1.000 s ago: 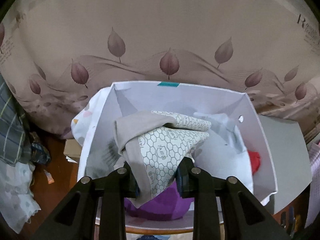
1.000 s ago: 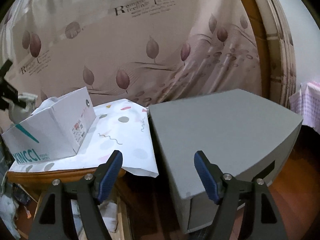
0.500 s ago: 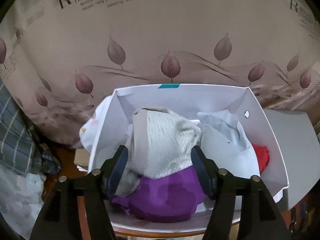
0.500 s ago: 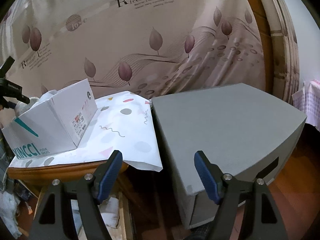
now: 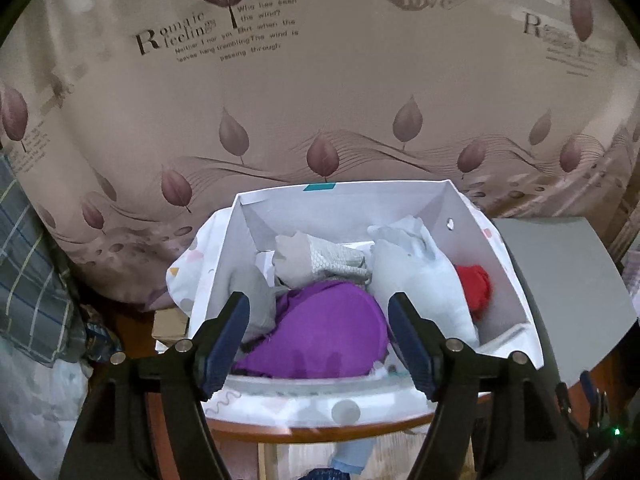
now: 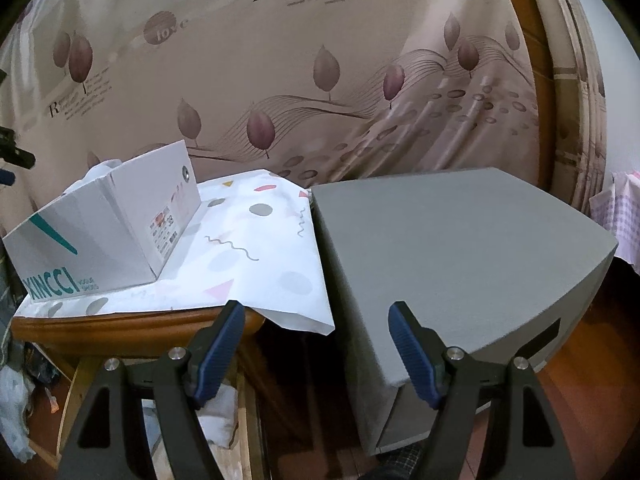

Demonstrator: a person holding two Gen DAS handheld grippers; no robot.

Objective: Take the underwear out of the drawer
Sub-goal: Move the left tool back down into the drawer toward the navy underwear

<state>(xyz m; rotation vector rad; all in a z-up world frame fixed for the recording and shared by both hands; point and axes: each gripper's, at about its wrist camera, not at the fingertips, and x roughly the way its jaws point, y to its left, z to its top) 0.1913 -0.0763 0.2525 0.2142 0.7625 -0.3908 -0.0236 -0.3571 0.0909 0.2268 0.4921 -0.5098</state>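
The grey underwear with a honeycomb print (image 5: 320, 260) lies loose in the white cardboard box (image 5: 360, 200), on top of a purple garment (image 5: 328, 328). My left gripper (image 5: 318, 300) hovers over the box's near edge. Its jaws are opening and the pads touch no cloth. The same box (image 6: 100, 232) stands at the left in the right wrist view. My right gripper (image 6: 316, 308) is open and holds nothing, out over the gap between the table and the grey cabinet (image 6: 460, 248).
The box also holds a white garment (image 5: 420, 280) and a red one (image 5: 474, 284). It stands on a patterned cloth (image 6: 256, 248) over a round wooden table (image 6: 120, 328). A leaf-print curtain (image 5: 320, 80) hangs behind. Plaid fabric (image 5: 24, 260) is at the left.
My left gripper let go of the honeycomb underwear, which dropped into the box, then drew back and up with its jaws wide. The right gripper has barely moved.
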